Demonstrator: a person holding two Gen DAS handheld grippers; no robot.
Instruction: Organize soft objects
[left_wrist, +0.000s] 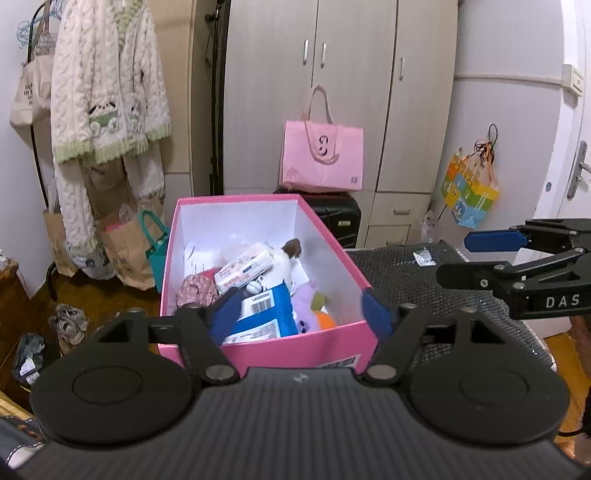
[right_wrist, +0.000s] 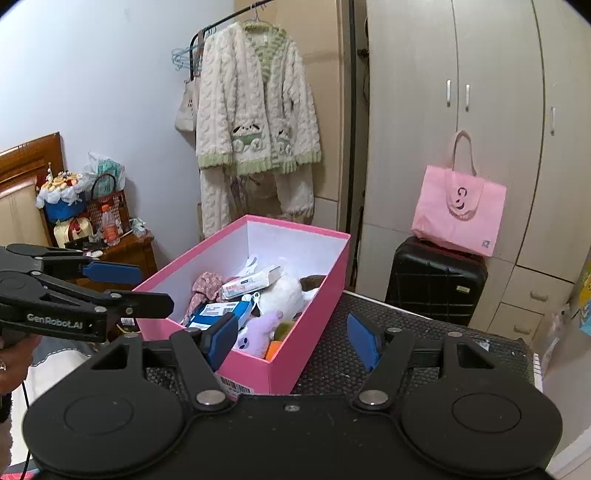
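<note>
A pink box (left_wrist: 258, 347) (right_wrist: 251, 369) stands open on a black mesh surface (left_wrist: 406, 273). Inside lie a white plush toy (left_wrist: 284, 266) (right_wrist: 284, 295), a purple plush (left_wrist: 306, 306) (right_wrist: 258, 332), a blue pack (left_wrist: 266, 314) (right_wrist: 221, 312), a white tissue pack (left_wrist: 243, 267) (right_wrist: 247, 284) and floral fabric (left_wrist: 195, 290) (right_wrist: 207, 284). My left gripper (left_wrist: 301, 310) (right_wrist: 136, 288) hovers open at the box's near end, holding nothing. To the right of the box, my right gripper (right_wrist: 293, 339) (left_wrist: 467, 258) is also open and empty, over the box's near corner.
A pink tote bag (left_wrist: 321, 158) (right_wrist: 458, 206) rests on a black suitcase (right_wrist: 436, 280) before the wardrobe. A cream robe (left_wrist: 107, 92) hangs at the left over paper bags (left_wrist: 125, 254) and shoes (left_wrist: 68, 321). A small packet (left_wrist: 423, 256) lies on the mesh.
</note>
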